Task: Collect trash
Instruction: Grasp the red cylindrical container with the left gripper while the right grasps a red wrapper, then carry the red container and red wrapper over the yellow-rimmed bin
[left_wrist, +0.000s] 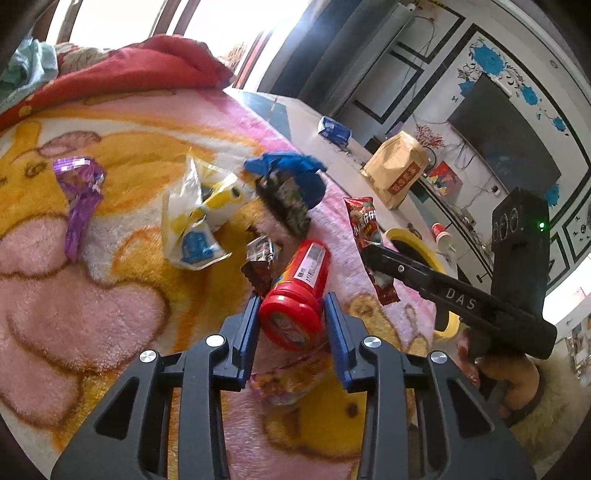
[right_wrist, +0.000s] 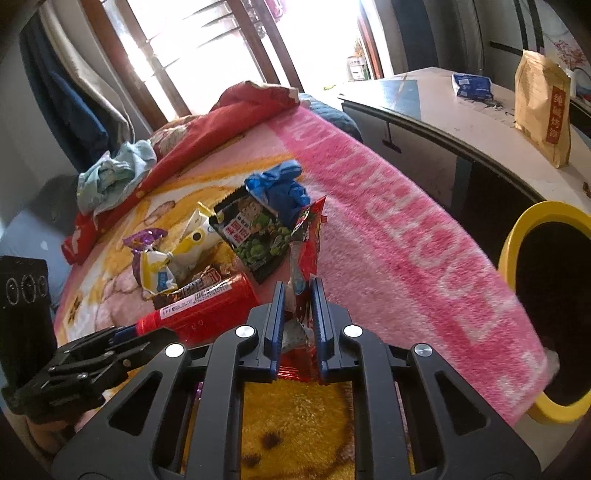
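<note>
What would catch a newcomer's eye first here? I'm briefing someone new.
Probably the red tube clamped in the left tongs and the red snack wrapper pinched upright in the right tongs, both over a pink and yellow blanket. A yellow-rimmed bin waits at the blanket's right edge.

Both wrist views look steeply down, close over the pink-and-yellow plush blanket (left_wrist: 110, 314) (right_wrist: 388, 240), sharing its littered middle.

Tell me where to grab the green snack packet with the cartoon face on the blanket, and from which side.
Grip the green snack packet with the cartoon face by its serrated upper sealed edge, which stands propped against the crumpled blue plastic bag. Probably come from above on the near side; that thin raised seam fits between narrow jaws, while the lower body lies close to the pink and yellow plush blanket.
</note>
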